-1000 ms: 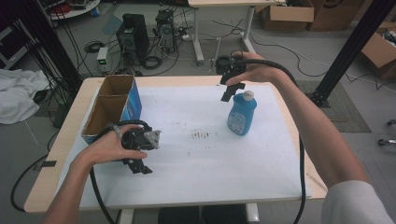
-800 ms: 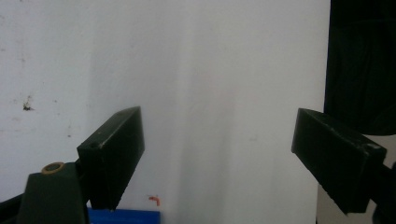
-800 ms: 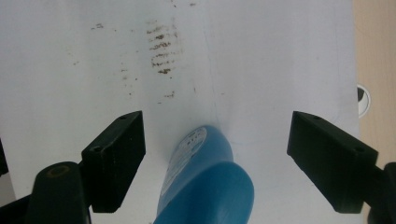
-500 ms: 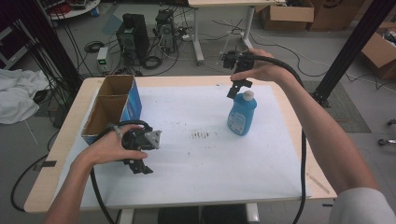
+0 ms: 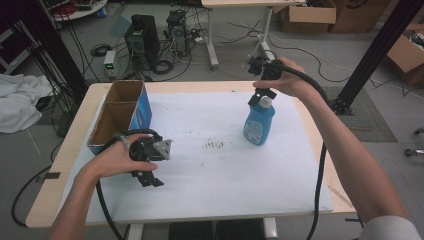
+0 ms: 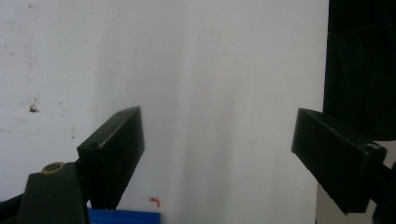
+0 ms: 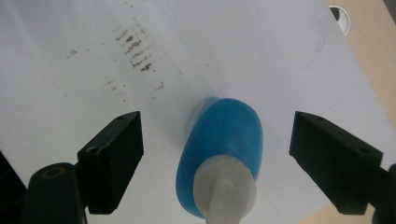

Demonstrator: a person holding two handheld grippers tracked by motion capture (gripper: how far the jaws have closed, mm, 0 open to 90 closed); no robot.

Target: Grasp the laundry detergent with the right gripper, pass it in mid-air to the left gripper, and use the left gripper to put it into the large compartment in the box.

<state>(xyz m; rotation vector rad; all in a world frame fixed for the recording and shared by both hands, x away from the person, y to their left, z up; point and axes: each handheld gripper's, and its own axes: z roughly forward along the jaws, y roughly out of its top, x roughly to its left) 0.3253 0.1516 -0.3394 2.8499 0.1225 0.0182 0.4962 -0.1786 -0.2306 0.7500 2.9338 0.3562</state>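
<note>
The blue bottle [image 5: 259, 121] stands upright on the white table [image 5: 210, 190], toward its far right part, well apart from the open cardboard box [image 5: 120, 116] at the far left edge. The right gripper [image 5: 264, 94] hangs directly above the bottle's pale cap, pointing down; its jaws have just been opening and now stand wide, with the bottle below and between them but clear of both pads. That placement suggests a release just made or an approach from above; the upright stance lets the cap be taken from the top. The left gripper [image 5: 148, 179] rests low over the near left part of the table, jaws spread and holding nothing, evidently parked out of the way. The right gripper view looks straight down on the blue bottle [image 7: 219, 151] and confirms the gap on either side of its shoulders, which the high view cannot resolve; it also shows dark smudges [image 7: 135, 46] on the table surface. The left gripper view confirms bare white surface between its open jaws. The high view alone gives the layout of box, bottle and both hands.
</note>
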